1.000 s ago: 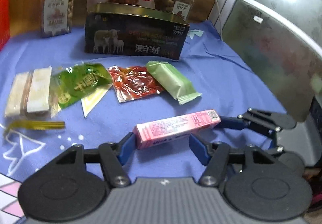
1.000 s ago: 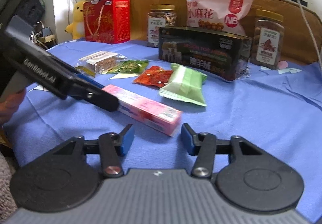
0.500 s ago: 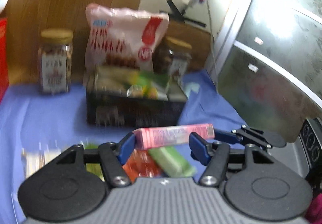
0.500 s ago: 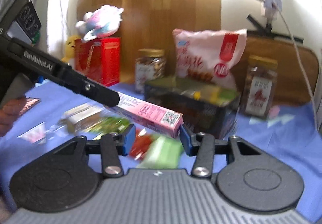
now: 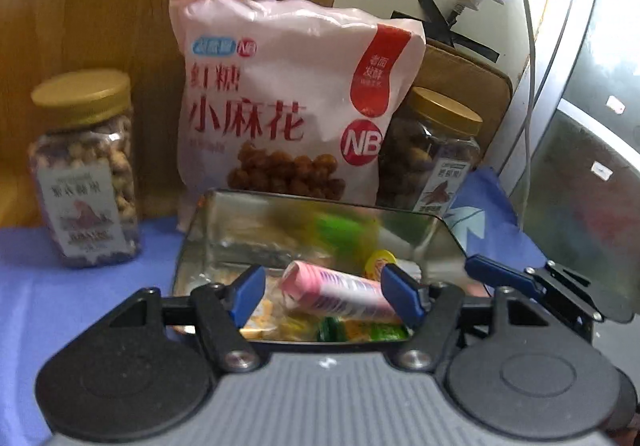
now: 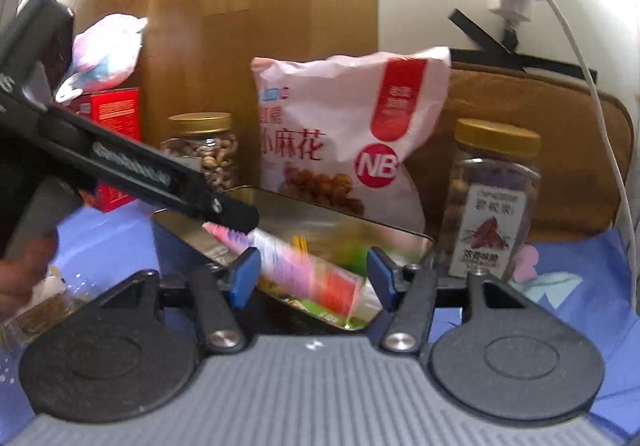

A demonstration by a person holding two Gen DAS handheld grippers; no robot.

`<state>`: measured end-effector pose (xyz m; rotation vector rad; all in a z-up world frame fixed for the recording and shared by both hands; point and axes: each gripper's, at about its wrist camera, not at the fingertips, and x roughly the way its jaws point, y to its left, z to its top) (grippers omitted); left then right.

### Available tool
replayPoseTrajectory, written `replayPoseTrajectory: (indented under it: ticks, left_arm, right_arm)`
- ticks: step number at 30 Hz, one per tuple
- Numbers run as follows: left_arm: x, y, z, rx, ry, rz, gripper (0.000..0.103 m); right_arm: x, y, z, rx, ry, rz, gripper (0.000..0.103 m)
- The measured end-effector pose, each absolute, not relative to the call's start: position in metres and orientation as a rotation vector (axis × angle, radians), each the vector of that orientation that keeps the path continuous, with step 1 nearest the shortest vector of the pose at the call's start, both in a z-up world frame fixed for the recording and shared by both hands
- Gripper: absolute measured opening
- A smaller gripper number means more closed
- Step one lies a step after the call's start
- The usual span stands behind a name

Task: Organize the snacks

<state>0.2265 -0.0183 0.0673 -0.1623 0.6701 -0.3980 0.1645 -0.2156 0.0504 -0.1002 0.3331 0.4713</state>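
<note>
Blue cloth [image 5: 60, 286], both claws agape, pink packet [image 5: 340, 292] over tin [image 5: 320, 205]

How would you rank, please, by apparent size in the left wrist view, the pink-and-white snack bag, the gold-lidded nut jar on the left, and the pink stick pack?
1. Pink-and-white snack bag
2. Gold-lidded clear plastic nut jar on the left
3. Pink stick pack; it sits nearer the camera than the other two, yet looks smallest.
</note>
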Motion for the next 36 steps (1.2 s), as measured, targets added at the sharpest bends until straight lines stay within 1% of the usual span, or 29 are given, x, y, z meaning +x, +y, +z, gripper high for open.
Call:
replayPoseTrajectory:
  ticks: [5,8,9,10,11,13,14,15,16,18,19,20,21,24,26,27,28,30,31,34,36]
  left_arm:
    - [0.200,-0.009,0.075,-0.190,0.613,-0.421,0.066]
    - [0.175,-0.003,0.078,-0.204,0.605,-0.451,0.066]
    - [0.165,-0.002,0.075,-0.206,0.611,-0.461,0.066]
    - [0.158,-0.002,0.073,-0.207,0.620,-0.471,0.068]
    - [0.151,-0.004,0.068,-0.204,0.632,-0.483,0.068]
    - [0.144,-0.012,0.057,-0.193,0.669,-0.497,0.068]
    - [0.143,-0.018,0.050,-0.194,0.701,-0.503,0.069]
    - [0.145,-0.025,0.042,-0.195,0.740,-0.528,0.069]
    - [0.146,-0.032,0.037,-0.188,0.766,-0.545,0.069]
    - [0.144,-0.045,0.025,-0.159,0.825,-0.546,0.053]
    - [0.139,-0.047,0.023,-0.153,0.829,-0.560,0.045]
    - [0.131,-0.048,0.023,-0.145,0.821,-0.580,0.041]
    - [0.122,-0.048,0.024,-0.141,0.820,-0.610,0.039]
    - [0.092,-0.042,0.021,-0.122,0.818,-0.659,0.035]
    - [0.072,-0.034,0.015,-0.112,0.826,-0.662,0.036]
    - [0.062,-0.028,0.012,-0.128,0.827,-0.672,0.036]
    - [0.055,-0.021,0.009,-0.144,0.838,-0.673,0.036]
    - [0.040,-0.008,0.004,-0.176,0.843,-0.657,0.034]
    - [0.035,-0.002,0.004,-0.184,0.838,-0.646,0.034]
    - [0.024,0.018,0.006,-0.229,0.811,-0.604,0.041]
    - [0.021,0.029,0.009,-0.267,0.788,-0.590,0.044]
  right_arm:
    - [0.136,-0.224,0.054,-0.105,0.295,0.463,0.061]
    - [0.111,-0.228,0.050,-0.074,0.315,0.510,0.062]
    - [0.102,-0.228,0.046,-0.070,0.340,0.540,0.064]
    - [0.093,-0.227,0.040,-0.073,0.368,0.569,0.069]
    - [0.084,-0.224,0.034,-0.075,0.397,0.597,0.072]
    - [0.073,-0.215,0.023,-0.098,0.460,0.645,0.083]
    - [0.071,-0.207,0.016,-0.137,0.506,0.654,0.085]
    - [0.070,-0.199,0.010,-0.182,0.545,0.649,0.084]
    - [0.069,-0.192,0.008,-0.229,0.569,0.639,0.070]
    - [0.061,-0.192,0.013,-0.235,0.564,0.664,0.061]
    - [0.056,-0.193,0.014,-0.239,0.565,0.692,0.059]
    - [0.047,-0.195,0.016,-0.259,0.551,0.721,0.059]
    - [0.038,-0.197,0.016,-0.286,0.536,0.745,0.059]
    - [0.013,-0.209,0.014,-0.345,0.484,0.787,0.060]
    - [0.004,-0.218,0.012,-0.358,0.455,0.733,0.064]
    - [0.005,-0.221,0.011,-0.361,0.463,0.701,0.075]
    - [0.005,-0.225,0.009,-0.361,0.459,0.662,0.080]
    - [0.006,-0.230,0.009,-0.337,0.459,0.614,0.080]
    - [0.006,-0.232,0.011,-0.321,0.459,0.605,0.080]
    - [0.007,-0.232,0.012,-0.304,0.468,0.603,0.080]
    - [0.004,-0.231,0.009,-0.300,0.484,0.623,0.080]
